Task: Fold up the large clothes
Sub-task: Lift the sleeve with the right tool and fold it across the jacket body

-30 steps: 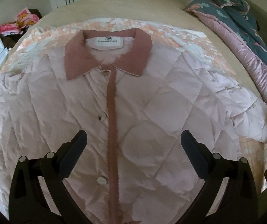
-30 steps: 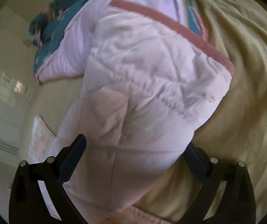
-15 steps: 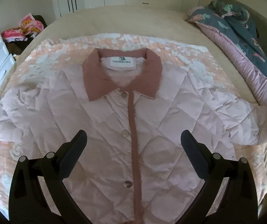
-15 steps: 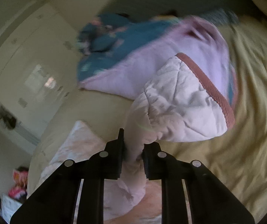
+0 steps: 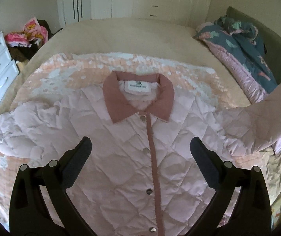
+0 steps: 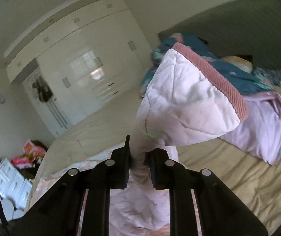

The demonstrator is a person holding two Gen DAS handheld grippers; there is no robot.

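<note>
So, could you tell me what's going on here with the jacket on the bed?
A person is starting to fold a pink quilted jacket that lies face up, buttoned, on a peach blanket on the bed. The right claw is shut on one sleeve and holds it lifted off the bed, cuff hanging free. The left claw is open above the jacket's front, holding nothing. The other sleeve lies bunched on the blanket.

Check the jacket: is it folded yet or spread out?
Spread out. The jacket lies flat, buttoned, collar up; only one sleeve is lifted, pinched in the right gripper.
</note>
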